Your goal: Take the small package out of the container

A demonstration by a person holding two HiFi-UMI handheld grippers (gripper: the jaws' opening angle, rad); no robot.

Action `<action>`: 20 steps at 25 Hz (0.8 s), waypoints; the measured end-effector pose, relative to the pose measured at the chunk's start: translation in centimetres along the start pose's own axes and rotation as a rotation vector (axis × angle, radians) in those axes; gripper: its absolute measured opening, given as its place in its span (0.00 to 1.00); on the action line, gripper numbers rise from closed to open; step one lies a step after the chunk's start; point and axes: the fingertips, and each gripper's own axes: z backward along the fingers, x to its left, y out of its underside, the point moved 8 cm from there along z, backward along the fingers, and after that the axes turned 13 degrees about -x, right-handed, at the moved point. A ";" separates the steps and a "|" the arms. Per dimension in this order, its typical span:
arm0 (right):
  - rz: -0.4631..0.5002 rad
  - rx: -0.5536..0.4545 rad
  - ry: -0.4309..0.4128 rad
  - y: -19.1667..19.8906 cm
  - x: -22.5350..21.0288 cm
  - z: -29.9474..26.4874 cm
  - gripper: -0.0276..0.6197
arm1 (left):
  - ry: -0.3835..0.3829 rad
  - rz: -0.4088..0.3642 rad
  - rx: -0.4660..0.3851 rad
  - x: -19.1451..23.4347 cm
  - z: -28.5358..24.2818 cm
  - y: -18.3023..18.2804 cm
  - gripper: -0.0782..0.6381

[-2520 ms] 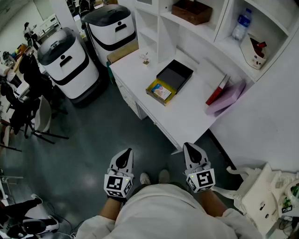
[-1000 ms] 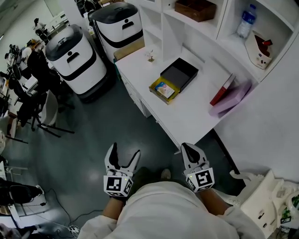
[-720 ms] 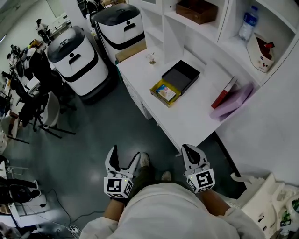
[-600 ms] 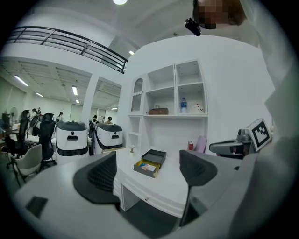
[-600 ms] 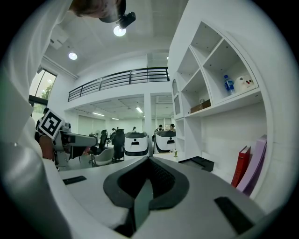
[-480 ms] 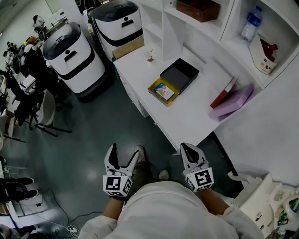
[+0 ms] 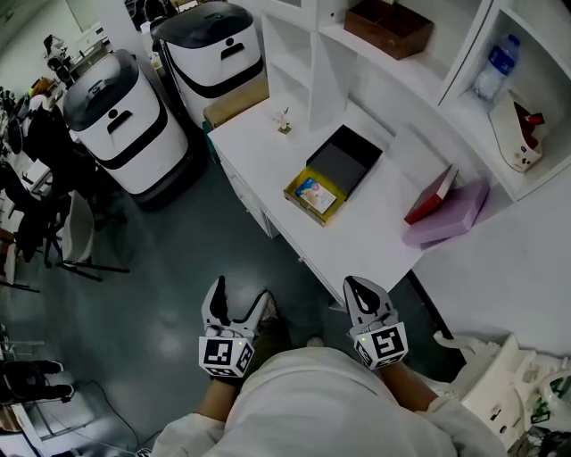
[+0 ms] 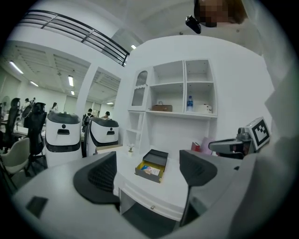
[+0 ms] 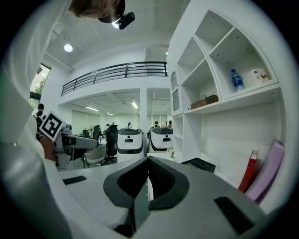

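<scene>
Left gripper [image 7: 239, 294]: held low at 7 o'clock of the head view, over the grey floor [image 7: 152, 268]. Its jaws are spread wide and nothing is held between them.
Right gripper [image 7: 359, 287]: held at 5 o'clock of the head view, near the desk's front edge. Its jaws are pressed together and nothing is gripped.
Container [image 7: 295, 192]: an open yellow box set on the white desk [image 7: 366, 236], at 12 o'clock from the two grippers and well apart from both. In the left gripper view it is framed far off between the spread jaws.
Small package [image 7: 313, 192]: seen lying inside the container, its printed face turned up.
Black lid [image 7: 343, 159]: laid open side up just beside the container, at its 1 o'clock.
Red book [image 7: 431, 195] and lilac folder [image 7: 451, 214]: leaned by the wall at 3 o'clock of the container.
Shelves: a brown box [image 7: 391, 25] and a water bottle [image 7: 495, 70] are stored above the desk.
White-and-black machines [image 7: 111, 116]: parked at 10 o'clock of the desk.
</scene>
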 end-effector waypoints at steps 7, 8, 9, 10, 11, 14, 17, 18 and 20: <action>0.011 0.018 0.059 -0.5 0.5 -7.8 0.08 | 0.091 0.019 0.017 6.4 -5.8 -0.9 0.70; 0.012 0.021 0.073 -0.6 0.5 -8.7 0.08 | 0.106 0.021 0.021 7.1 -6.5 -1.1 0.70; 0.013 0.024 0.087 -0.6 0.5 -9.5 0.08 | 0.121 0.023 0.026 7.9 -7.2 -1.2 0.70; 0.012 0.027 0.103 -0.6 0.5 -10.2 0.08 | 0.136 0.024 0.030 8.5 -7.9 -1.3 0.70; 0.011 0.029 0.120 -0.5 0.5 -10.9 0.08 | 0.149 0.025 0.034 9.2 -8.6 -1.3 0.70; 0.010 0.031 0.163 -0.2 0.5 -12.5 0.08 | 0.182 0.025 0.049 11.1 -10.5 -0.9 0.70; 0.010 0.043 0.184 -0.2 0.2 -13.3 0.08 | 0.197 0.032 0.059 12.0 -12.0 -0.8 0.70; 0.009 0.048 0.189 -0.2 0.0 -13.6 0.08 | 0.201 0.035 0.062 12.2 -12.5 -0.9 0.70; 0.003 0.051 0.199 -0.1 -0.7 -14.1 0.08 | 0.211 0.035 0.072 12.3 -13.6 -0.8 0.70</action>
